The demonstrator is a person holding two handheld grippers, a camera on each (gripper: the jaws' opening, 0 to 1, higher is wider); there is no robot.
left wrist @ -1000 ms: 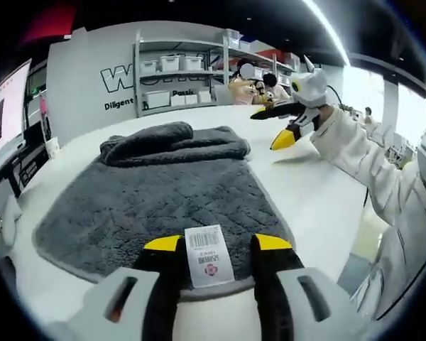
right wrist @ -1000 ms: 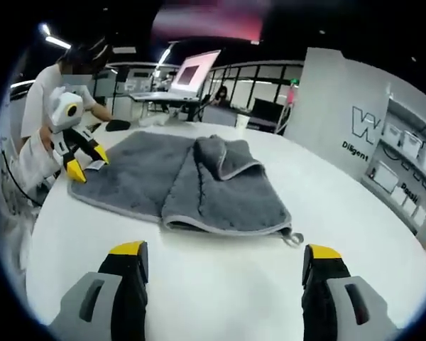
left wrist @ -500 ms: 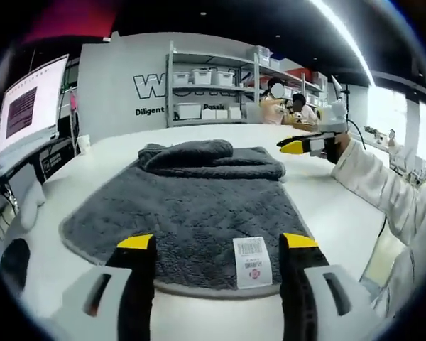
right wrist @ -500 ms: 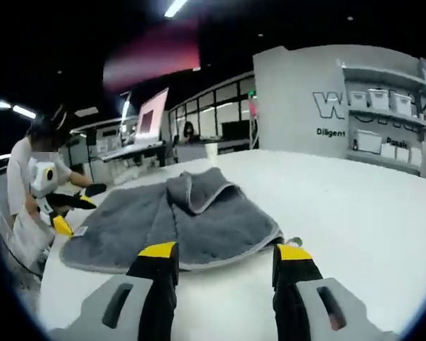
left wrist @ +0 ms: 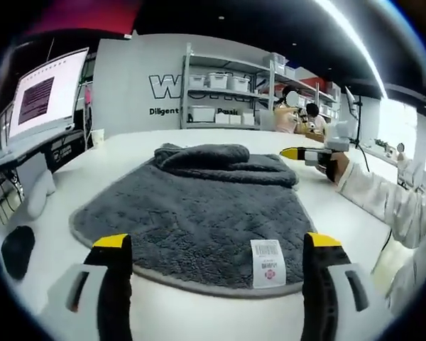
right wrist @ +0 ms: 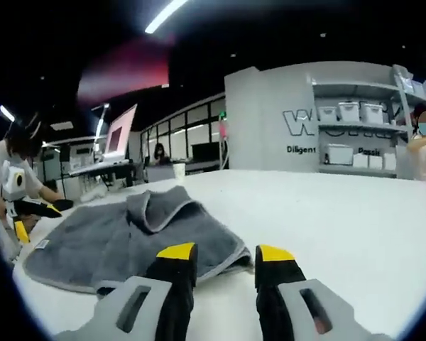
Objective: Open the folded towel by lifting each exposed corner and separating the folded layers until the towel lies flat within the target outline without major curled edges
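Note:
A grey towel lies spread on the white table, its far part still folded into a thick roll. A white label sits on the near hem. My left gripper stands open just short of that hem, jaws wide apart on either side. In the right gripper view the towel stretches left, with a folded flap on top. My right gripper has its jaws close together on the towel's near corner. The right gripper shows past the towel's far right; the left gripper shows at its far end.
A monitor and a cup stand at the left, and a dark object lies near the table's edge. Shelves with bins line the back wall. People sit behind. Bare table spreads to the right.
My left gripper let go of the labelled hem and its jaws spread wide. My right gripper came down to the towel's corner and its jaws narrowed from wide apart onto it.

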